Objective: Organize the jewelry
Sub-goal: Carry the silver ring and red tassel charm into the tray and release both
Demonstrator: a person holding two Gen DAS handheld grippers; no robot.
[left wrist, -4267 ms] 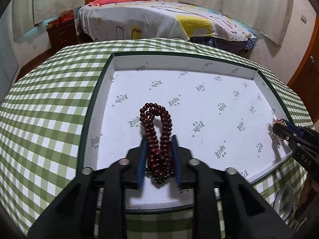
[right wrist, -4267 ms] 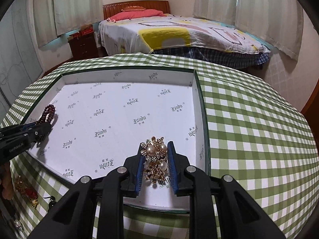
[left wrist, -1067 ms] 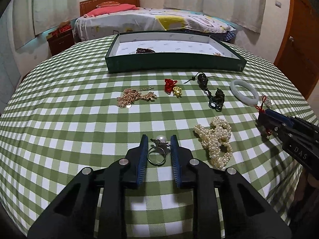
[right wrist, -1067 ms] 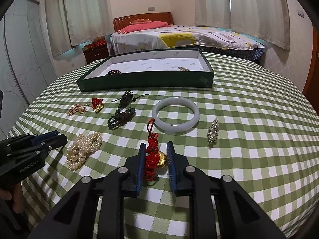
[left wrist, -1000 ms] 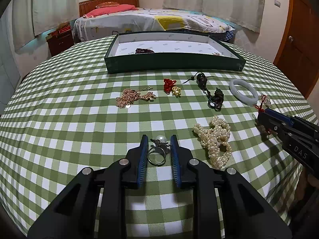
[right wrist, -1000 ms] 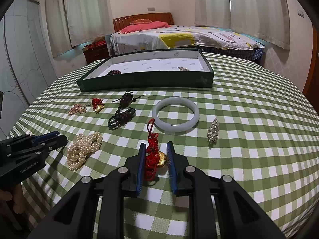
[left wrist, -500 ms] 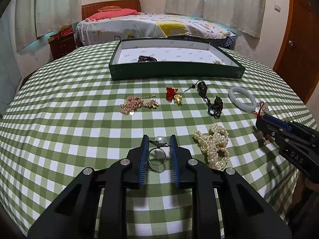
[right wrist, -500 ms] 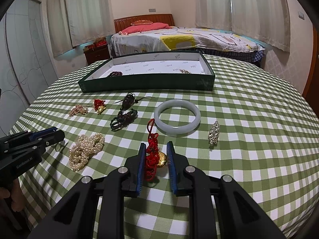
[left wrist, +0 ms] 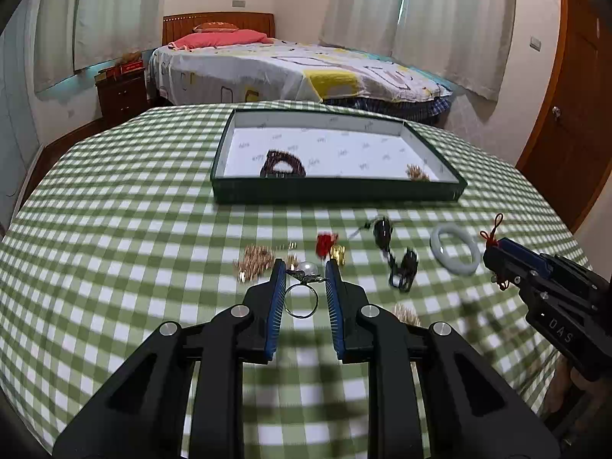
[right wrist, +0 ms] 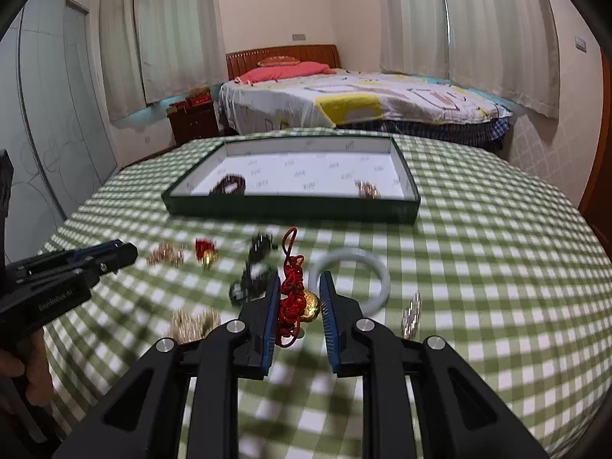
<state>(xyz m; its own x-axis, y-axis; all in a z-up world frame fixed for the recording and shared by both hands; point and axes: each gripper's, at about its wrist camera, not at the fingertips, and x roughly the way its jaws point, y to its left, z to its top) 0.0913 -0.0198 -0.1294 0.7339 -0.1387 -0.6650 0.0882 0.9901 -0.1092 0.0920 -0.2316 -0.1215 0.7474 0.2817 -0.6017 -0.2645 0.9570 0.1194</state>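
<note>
Both tools have lifted off the bench since a second ago, each carrying its piece clear of the green checked cloth. The left tool [left wrist: 305, 267] is clamped on a pearl ring [left wrist: 303, 291], the band hanging between the blue pads. The right tool [right wrist: 297, 281] is clamped on a red knotted charm [right wrist: 291, 298] with a gold bead. On the bench [left wrist: 114, 229] lie a pale bangle [left wrist: 455, 249], a gold chain [left wrist: 254, 262] and a dark cord pendant [left wrist: 397, 264]. Beyond them, the green tray [left wrist: 336, 190] holds a dark bead bracelet [left wrist: 282, 164] near its left side and a gold brooch [left wrist: 417, 172] at its right corner.
</note>
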